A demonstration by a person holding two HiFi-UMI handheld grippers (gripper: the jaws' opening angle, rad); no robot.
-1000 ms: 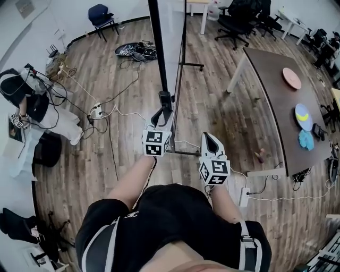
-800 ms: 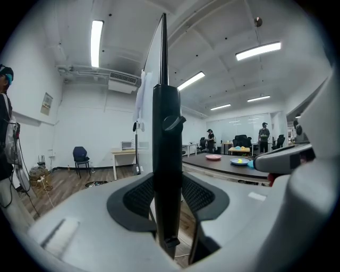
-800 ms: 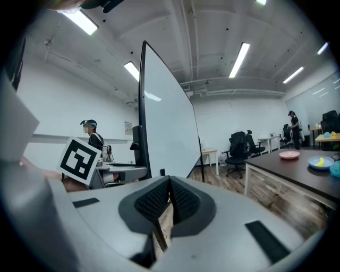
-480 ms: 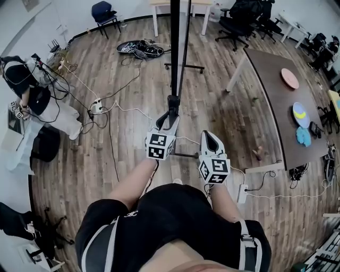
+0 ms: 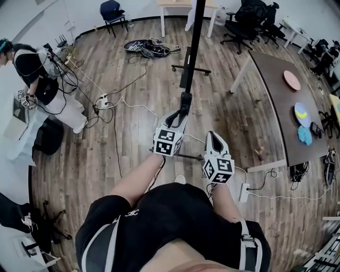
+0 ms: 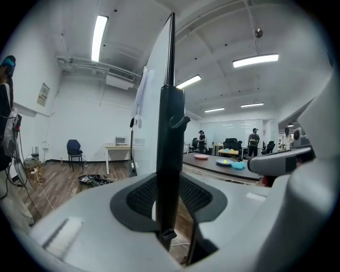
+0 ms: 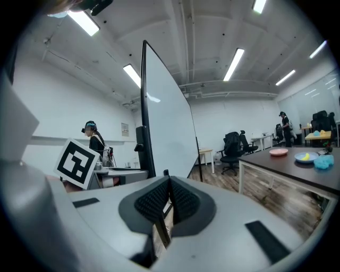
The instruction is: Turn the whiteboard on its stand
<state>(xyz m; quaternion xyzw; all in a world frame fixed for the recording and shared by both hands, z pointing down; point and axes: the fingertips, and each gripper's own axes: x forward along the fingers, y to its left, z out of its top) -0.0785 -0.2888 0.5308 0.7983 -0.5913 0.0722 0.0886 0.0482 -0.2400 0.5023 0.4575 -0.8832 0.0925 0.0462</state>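
Note:
The whiteboard (image 6: 154, 106) stands on a wheeled stand and is seen edge-on from above as a black frame bar (image 5: 192, 48). My left gripper (image 5: 182, 106) reaches to that upright black edge. In the left gripper view the bar (image 6: 170, 149) runs between the pads of the left gripper (image 6: 169, 194), which press on it; the jaws have just been closing around it. My right gripper (image 5: 213, 136) hangs lower and to the right, apart from the board, shut on nothing. The right gripper view shows the right gripper's (image 7: 169, 183) pads together and the whiteboard (image 7: 170, 127) ahead to the left.
The stand's feet (image 5: 190, 69) lie on the wood floor. A dark table (image 5: 276, 95) with plates stands at the right, and office chairs (image 5: 249, 16) at the back. Cables and a power strip (image 5: 101, 101) trail left, near a person (image 5: 42, 79). Another power strip (image 5: 244, 191) lies by my right side.
The whiteboard's black edge has swung to the right in the head view. Both grippers moved right with it, the left one staying on the frame.

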